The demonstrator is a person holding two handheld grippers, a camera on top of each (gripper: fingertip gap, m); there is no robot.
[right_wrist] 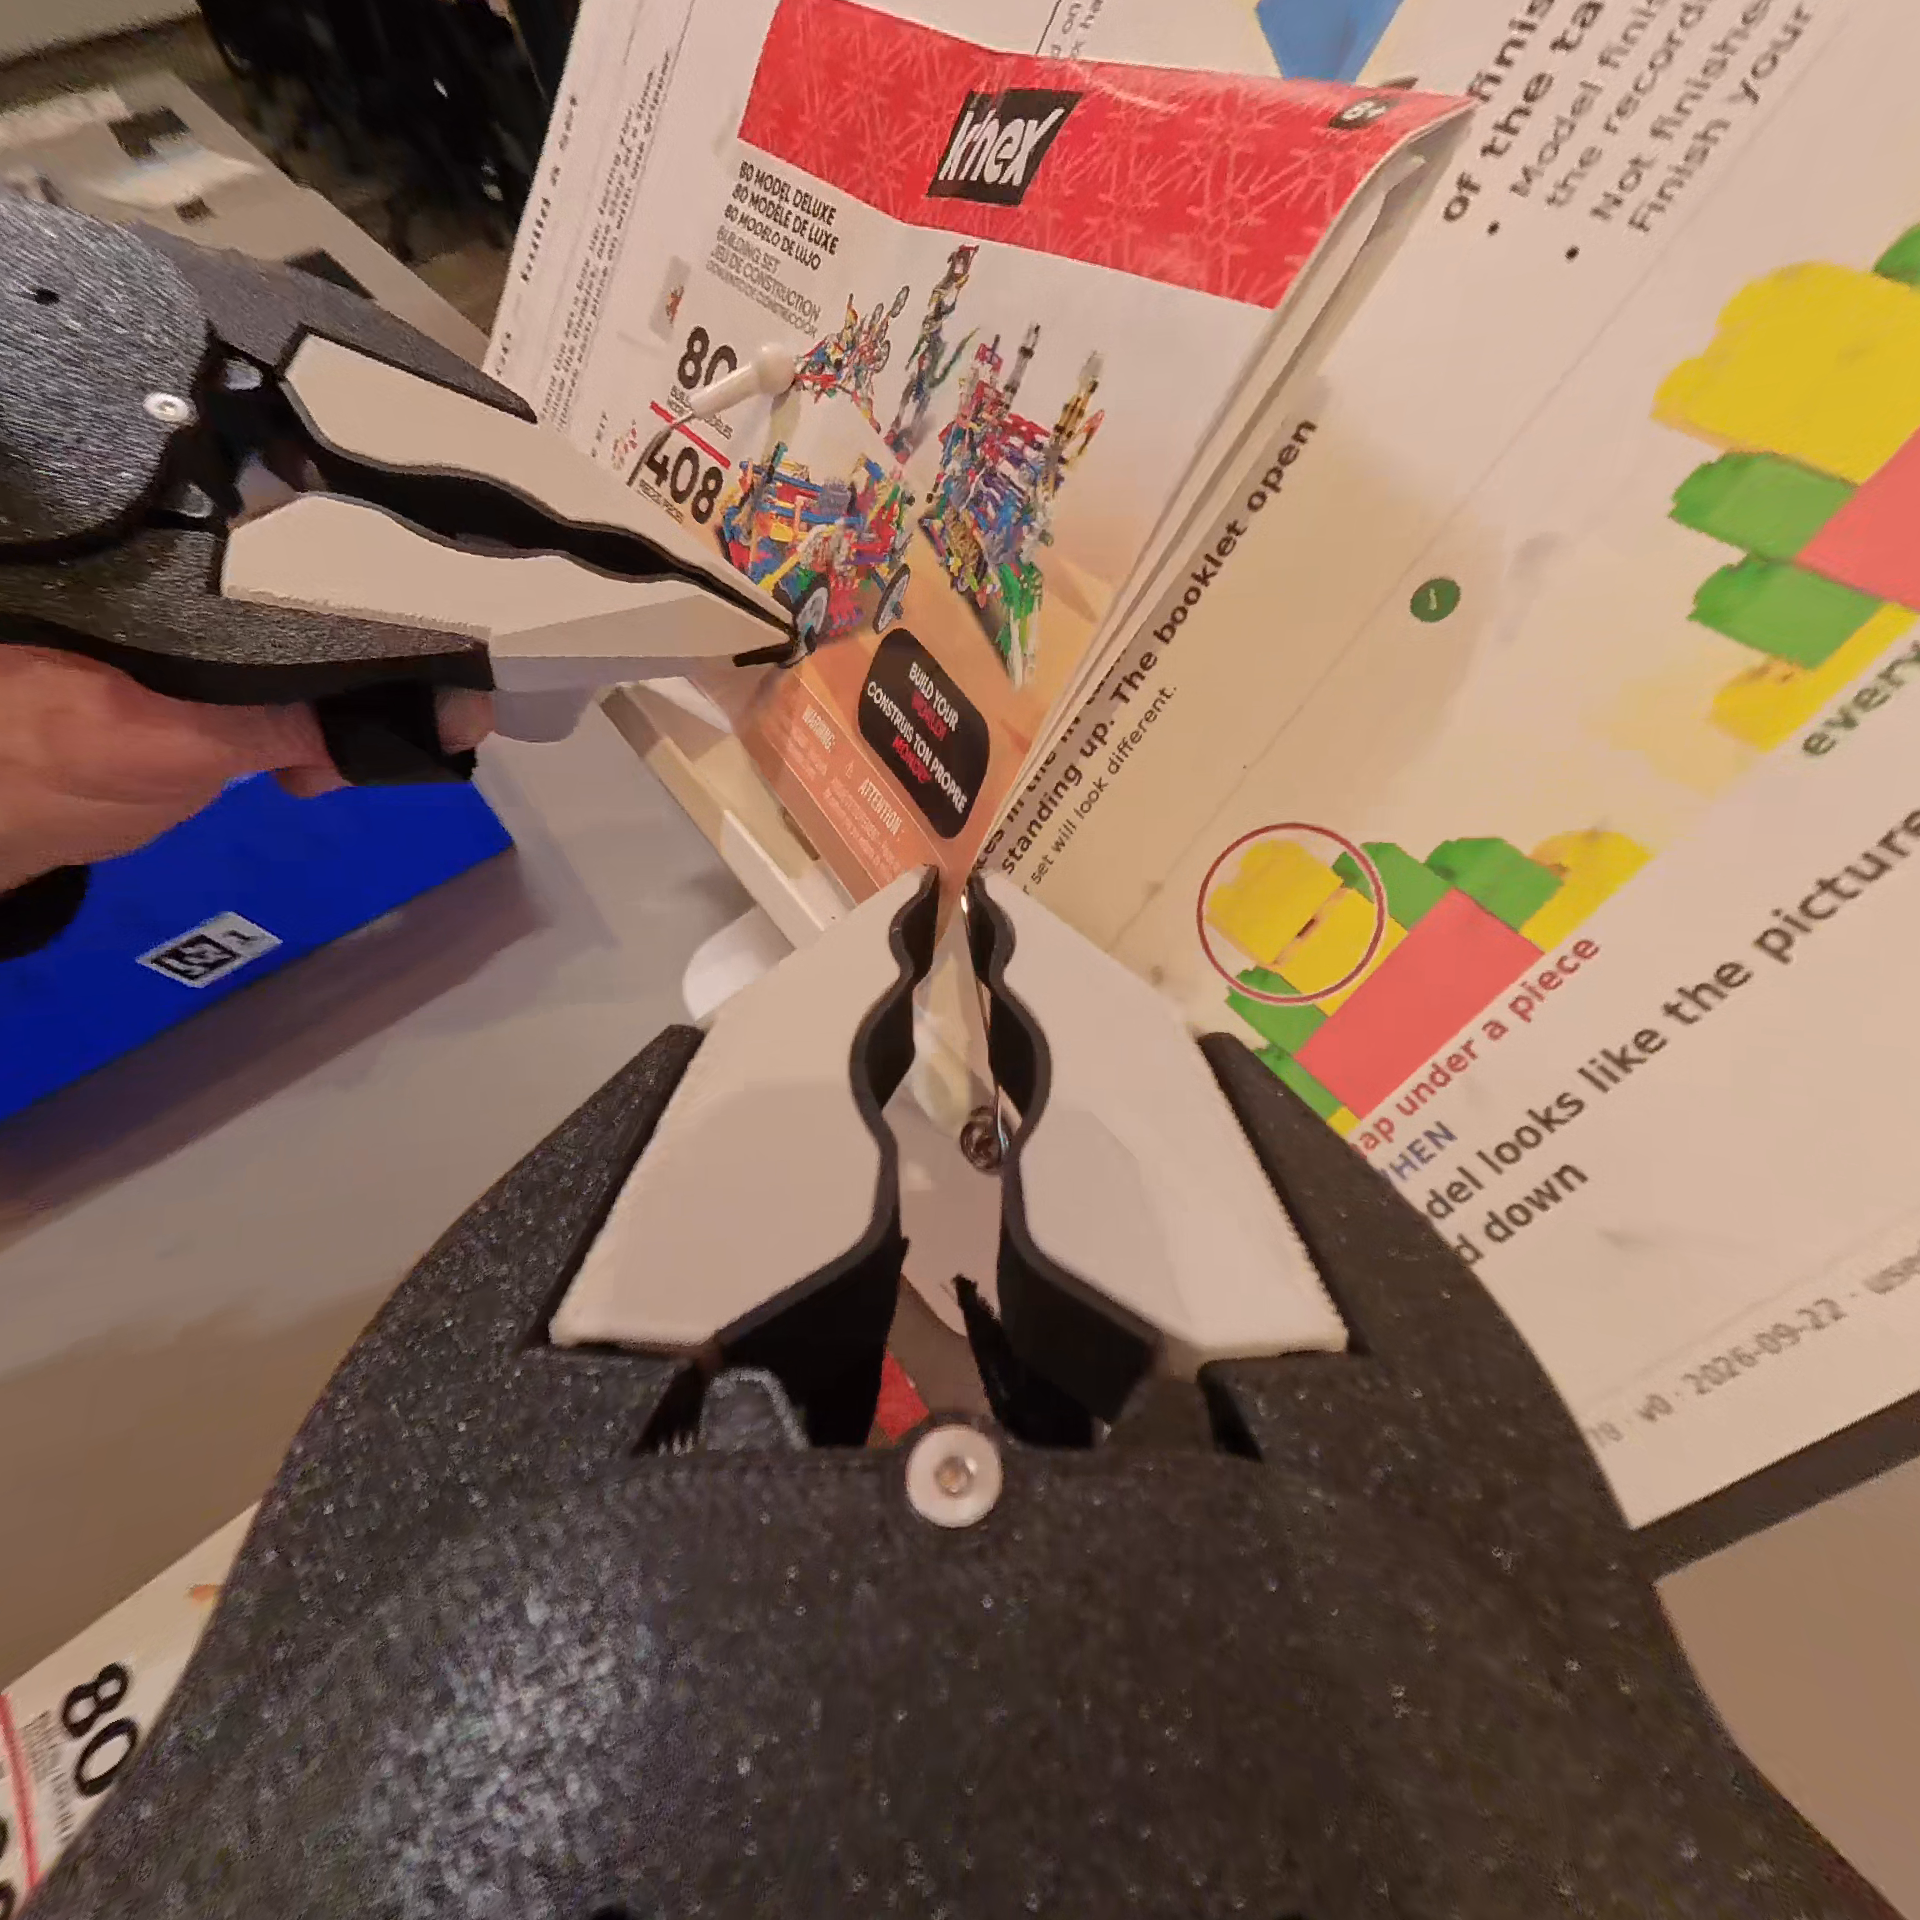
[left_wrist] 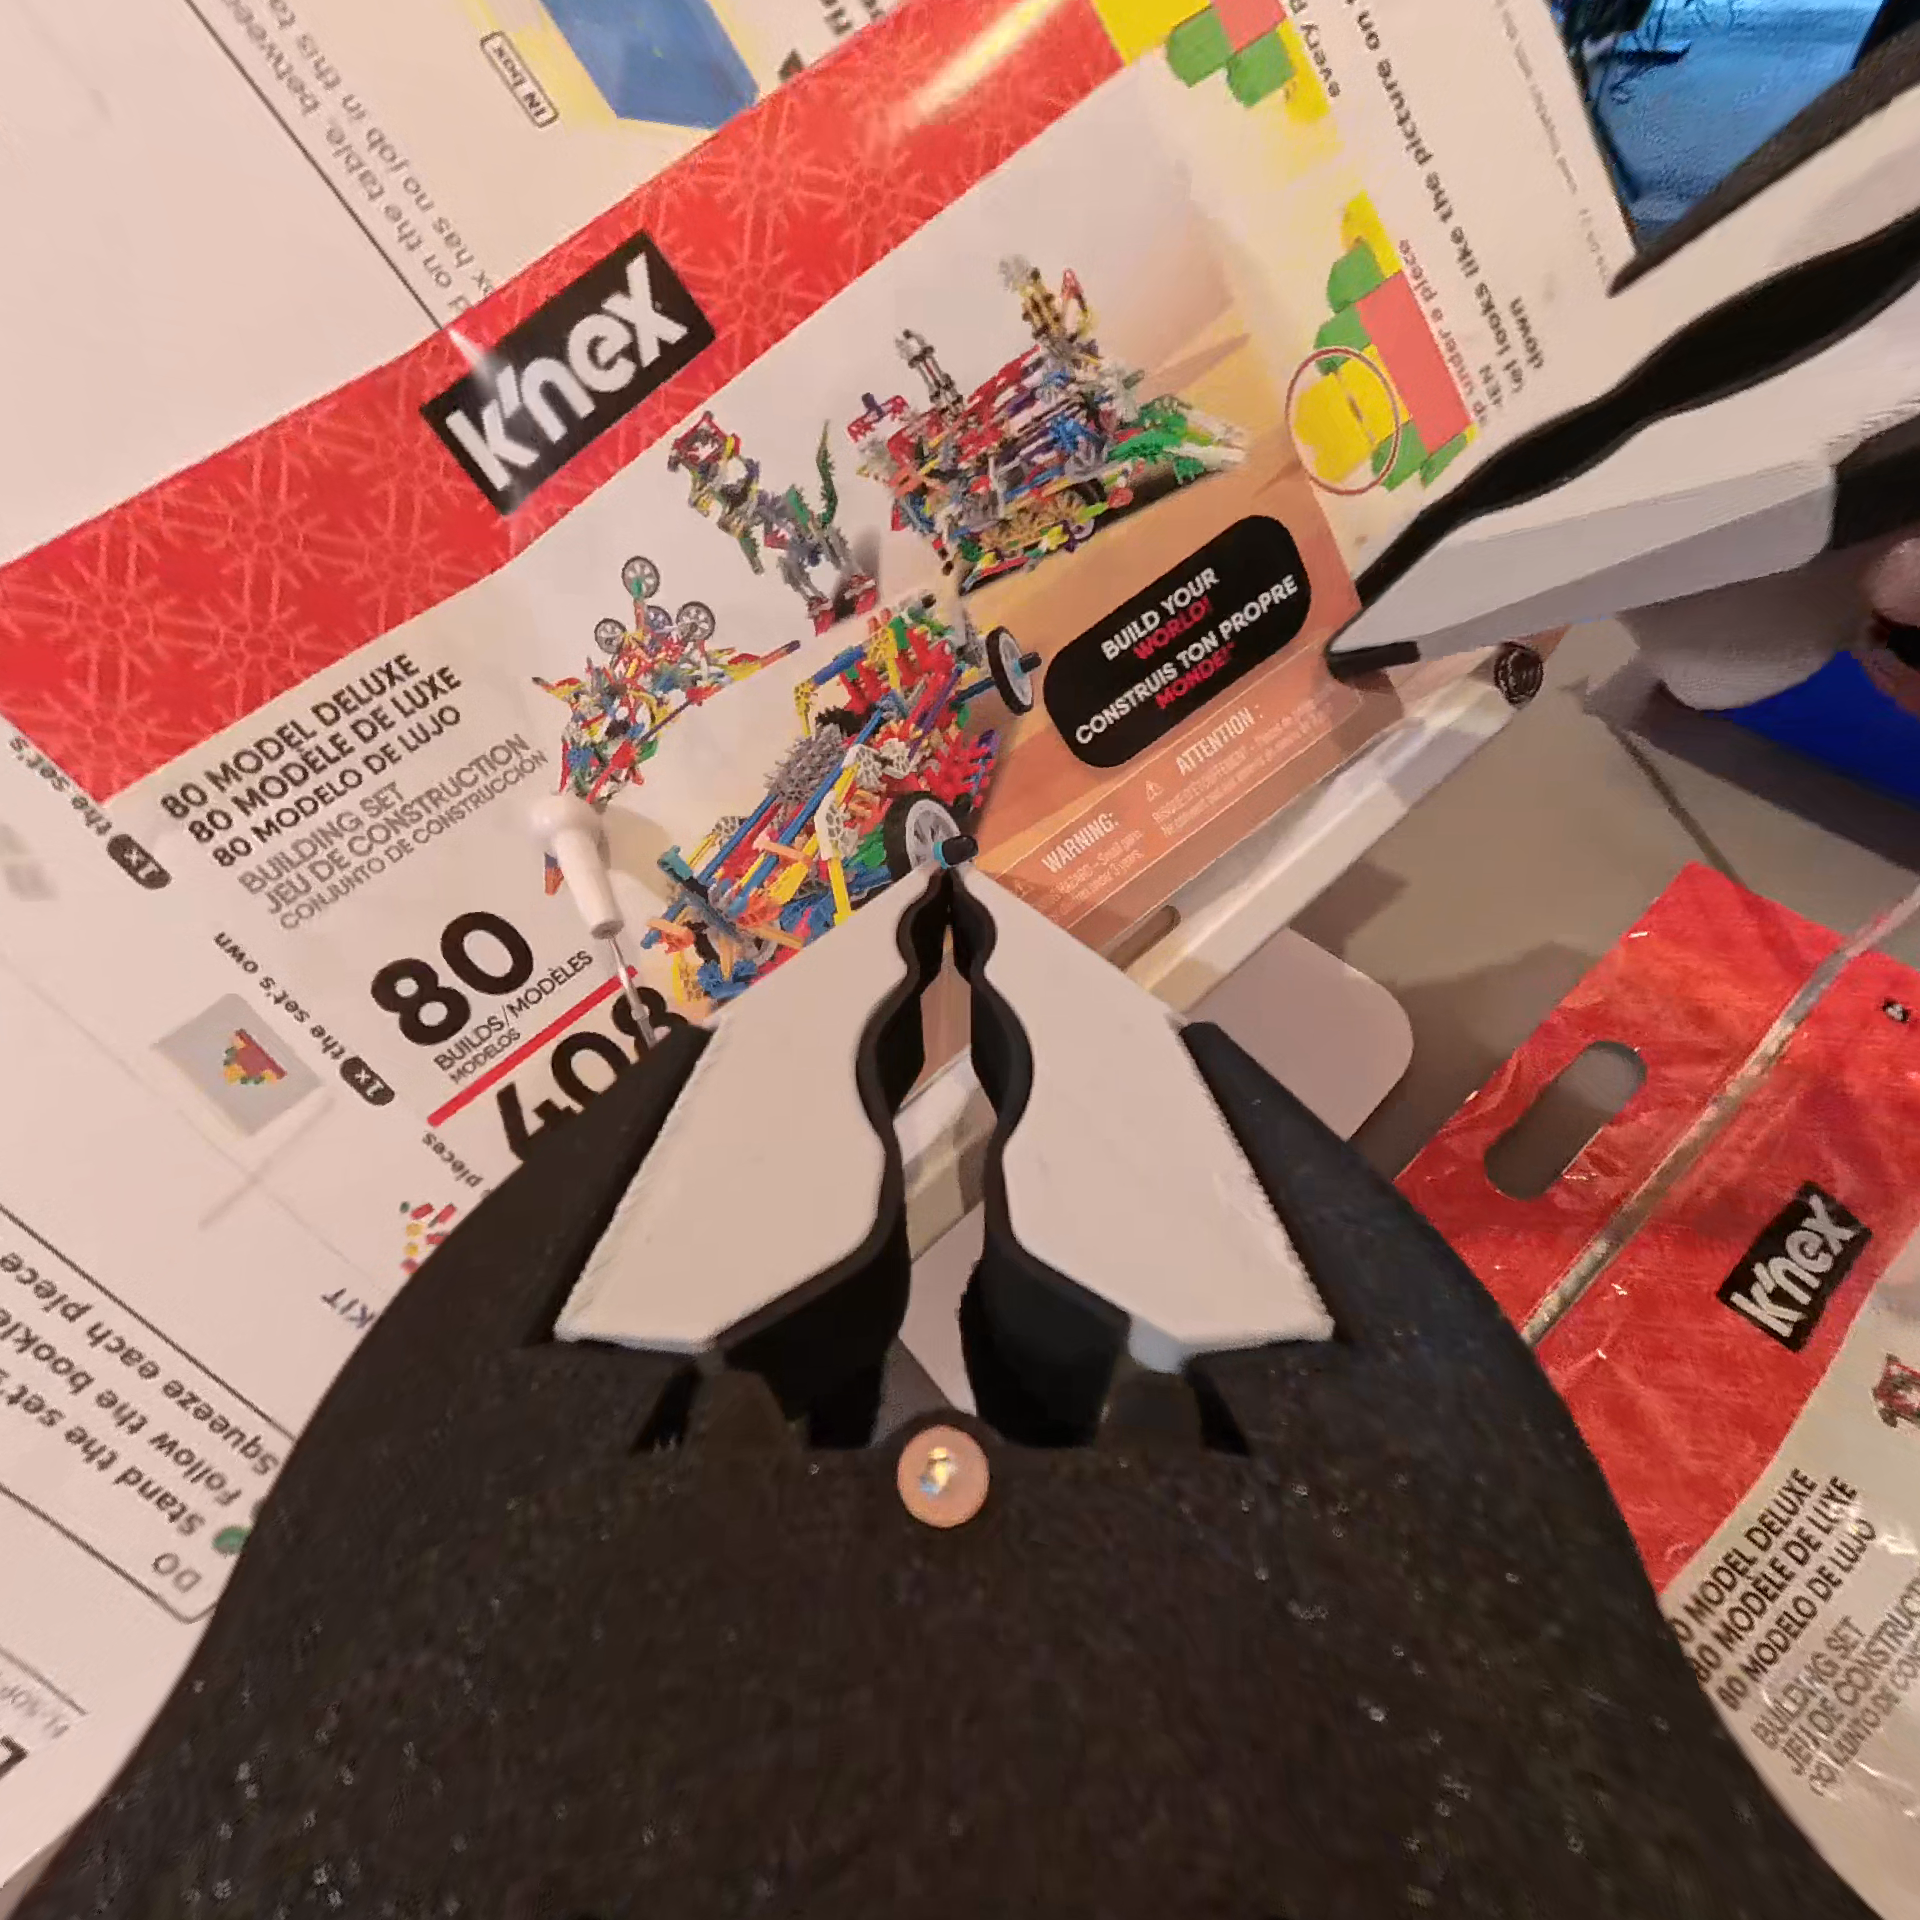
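Both grippers pinching upright booklet (right_wrist: 935, 436) on stand: left gripper (left_wrist: 948, 871) on lower cover edge, right gripper (right_wrist: 948, 881) on bottom corner nearer spine, poster (right_wrist: 1558, 727) behind.

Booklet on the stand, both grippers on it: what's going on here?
A person holds a gripper in each hand, and both are at the lower edge of a red-and-white building-set booklet standing upright against a printed instruction sheet. The left gripper is shut on the booklet's bottom edge; the right gripper is pinched on its lower corner near the spine. A white pushpin sticks out of the cover. A blue bin sits on the table.
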